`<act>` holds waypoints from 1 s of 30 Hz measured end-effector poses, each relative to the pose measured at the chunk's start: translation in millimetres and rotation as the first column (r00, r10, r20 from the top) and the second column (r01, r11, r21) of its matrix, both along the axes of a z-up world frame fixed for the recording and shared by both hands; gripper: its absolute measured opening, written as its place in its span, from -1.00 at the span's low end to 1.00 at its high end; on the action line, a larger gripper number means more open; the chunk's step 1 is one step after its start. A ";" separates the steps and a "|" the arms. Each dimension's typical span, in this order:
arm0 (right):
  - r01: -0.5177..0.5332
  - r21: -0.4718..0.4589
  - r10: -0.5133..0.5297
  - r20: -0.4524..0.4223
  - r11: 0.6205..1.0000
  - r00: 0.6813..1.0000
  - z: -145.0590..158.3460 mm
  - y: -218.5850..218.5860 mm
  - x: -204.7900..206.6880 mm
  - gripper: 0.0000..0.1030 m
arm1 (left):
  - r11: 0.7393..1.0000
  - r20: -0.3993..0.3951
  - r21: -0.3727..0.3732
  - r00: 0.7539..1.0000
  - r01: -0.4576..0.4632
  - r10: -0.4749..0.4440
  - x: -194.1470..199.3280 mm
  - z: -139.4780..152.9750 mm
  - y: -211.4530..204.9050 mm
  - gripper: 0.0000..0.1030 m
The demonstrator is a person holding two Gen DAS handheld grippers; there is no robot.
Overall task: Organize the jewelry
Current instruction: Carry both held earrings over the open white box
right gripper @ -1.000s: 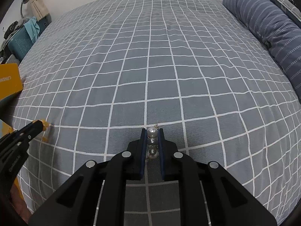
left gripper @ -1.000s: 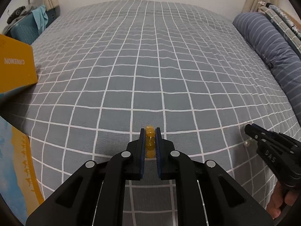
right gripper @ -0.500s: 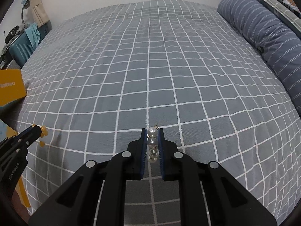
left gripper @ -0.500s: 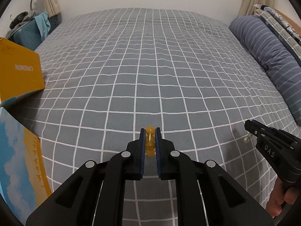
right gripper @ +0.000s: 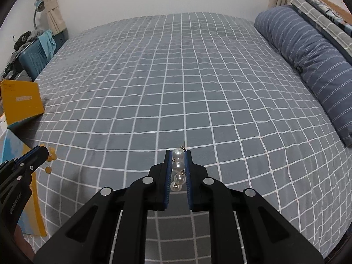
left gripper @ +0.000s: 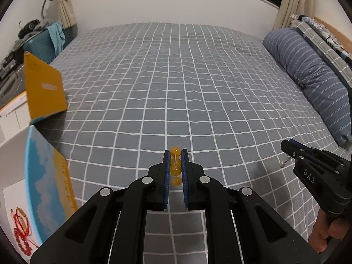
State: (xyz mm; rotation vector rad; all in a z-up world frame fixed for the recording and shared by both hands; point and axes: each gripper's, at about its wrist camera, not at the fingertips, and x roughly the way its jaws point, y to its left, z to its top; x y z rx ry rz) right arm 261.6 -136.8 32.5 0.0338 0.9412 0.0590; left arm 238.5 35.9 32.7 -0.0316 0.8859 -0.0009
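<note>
My left gripper [left gripper: 175, 154] is shut on a string of amber beads [left gripper: 175, 169], held above the grey checked bed. My right gripper [right gripper: 178, 154] is shut on a string of white pearls [right gripper: 178, 167], also held above the bed. In the left wrist view the right gripper [left gripper: 286, 146] shows at the right with pearls hanging from its tip. In the right wrist view the left gripper [right gripper: 44, 151] shows at the left with amber beads [right gripper: 51, 155] at its tip. An open box [left gripper: 13, 198] at lower left holds a red bead bracelet [left gripper: 21, 235].
The open box's lid [left gripper: 47, 187] with a blue and orange picture stands at the bed's left edge. An orange box [left gripper: 43, 88] leans further back on the left. A blue striped pillow [left gripper: 312, 77] lies along the right side. The checked bed cover [left gripper: 176, 77] stretches ahead.
Both grippers have risen and pulled back from the bed, still holding their beads. The open box with the red bracelet has come into the left wrist view.
</note>
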 end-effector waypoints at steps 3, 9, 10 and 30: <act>-0.010 -0.001 0.010 0.011 1.000 1.000 9.5 6.0 -7.9 -0.79 | 1.000 0.012 0.000 1.000 -0.004 0.004 -9.0 9.7 4.2 -0.83; -0.032 -0.005 0.033 0.025 0.999 0.999 25.0 18.6 -22.5 -0.79 | 1.000 0.031 -0.002 0.999 -0.011 0.011 -27.0 29.7 12.5 -0.83; -0.037 -0.003 0.037 0.028 0.999 0.999 27.8 20.8 -25.4 -0.79 | 1.000 0.032 -0.002 0.999 -0.012 0.012 -29.3 32.5 13.8 -0.83; -0.159 0.002 0.158 0.081 0.987 0.984 75.5 94.6 -71.3 -0.79 | 0.994 0.061 0.021 0.992 -0.111 0.110 -97.4 85.9 75.7 -0.83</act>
